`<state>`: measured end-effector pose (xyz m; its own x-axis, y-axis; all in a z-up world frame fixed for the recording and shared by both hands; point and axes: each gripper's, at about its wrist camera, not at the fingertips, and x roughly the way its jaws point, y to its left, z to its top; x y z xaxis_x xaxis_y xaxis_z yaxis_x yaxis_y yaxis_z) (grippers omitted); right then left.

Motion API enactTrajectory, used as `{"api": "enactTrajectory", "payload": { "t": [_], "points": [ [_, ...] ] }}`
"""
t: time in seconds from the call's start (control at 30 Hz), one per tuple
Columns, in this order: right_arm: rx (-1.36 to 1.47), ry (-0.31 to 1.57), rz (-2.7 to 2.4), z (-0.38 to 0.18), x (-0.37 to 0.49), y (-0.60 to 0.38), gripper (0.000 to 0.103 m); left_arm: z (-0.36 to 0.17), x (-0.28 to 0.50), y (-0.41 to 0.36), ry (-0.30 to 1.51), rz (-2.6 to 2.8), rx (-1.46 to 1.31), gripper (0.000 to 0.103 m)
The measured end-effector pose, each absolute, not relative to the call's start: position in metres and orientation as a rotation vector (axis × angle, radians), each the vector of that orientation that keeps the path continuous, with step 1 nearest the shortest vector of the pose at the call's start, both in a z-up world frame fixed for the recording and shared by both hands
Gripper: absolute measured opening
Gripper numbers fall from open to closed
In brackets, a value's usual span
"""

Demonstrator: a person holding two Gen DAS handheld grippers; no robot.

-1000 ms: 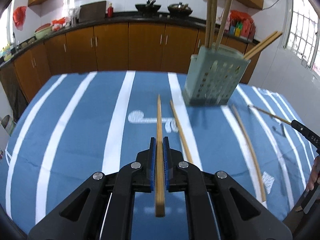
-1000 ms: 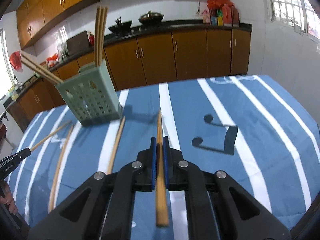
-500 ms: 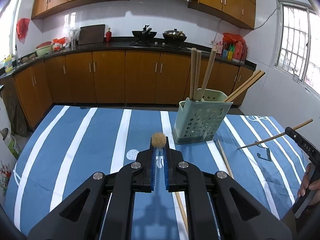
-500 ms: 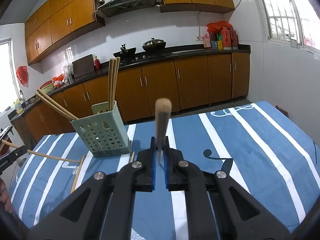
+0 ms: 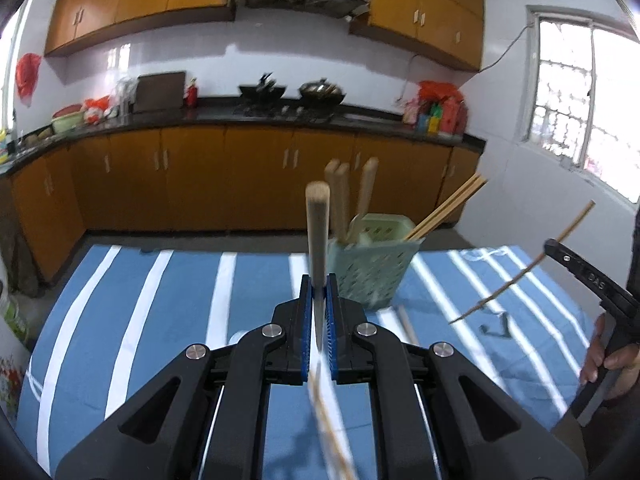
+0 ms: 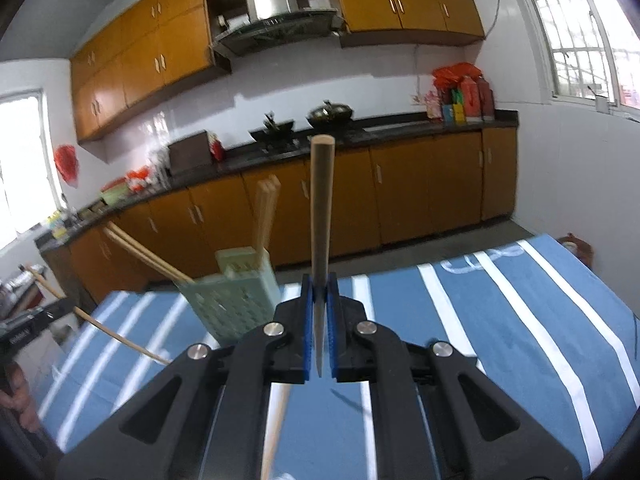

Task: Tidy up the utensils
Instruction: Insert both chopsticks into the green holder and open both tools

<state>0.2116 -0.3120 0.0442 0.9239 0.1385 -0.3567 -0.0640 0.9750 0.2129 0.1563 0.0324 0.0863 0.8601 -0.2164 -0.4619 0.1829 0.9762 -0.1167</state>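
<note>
Fingers of each gripper pinch one chopstick aloft, five already stand in the holder, and two lie on the table.

A table covered by a blue cloth with white stripes and white printed motifs is shown in both wrist views. A pale green perforated utensil holder is stood directly on the cloth, near the far edge; several wooden chopsticks are held upright or leaning within it. In the left wrist view, one loose chopstick is seen lying on the cloth just beside the holder's base, and another, blurred, is seen nearer the camera. In the right wrist view, the holder is seen at left on the cloth, and a loose chopstick lies at the near edge.
</note>
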Motion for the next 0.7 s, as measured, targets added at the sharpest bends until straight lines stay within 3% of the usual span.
{"api": "enactTrajectory", "payload": {
  "t": [0.4,0.7],
  "points": [
    [0.217,0.186,0.256,0.124,0.209,-0.284,0.008,0.158,0.171,-0.014,0.256,-0.245,-0.057,0.007],
    [0.175,0.199,0.248,0.125,0.26,-0.26,0.008,0.145,0.213,-0.021,0.283,-0.189,-0.069,0.007]
  ]
}}
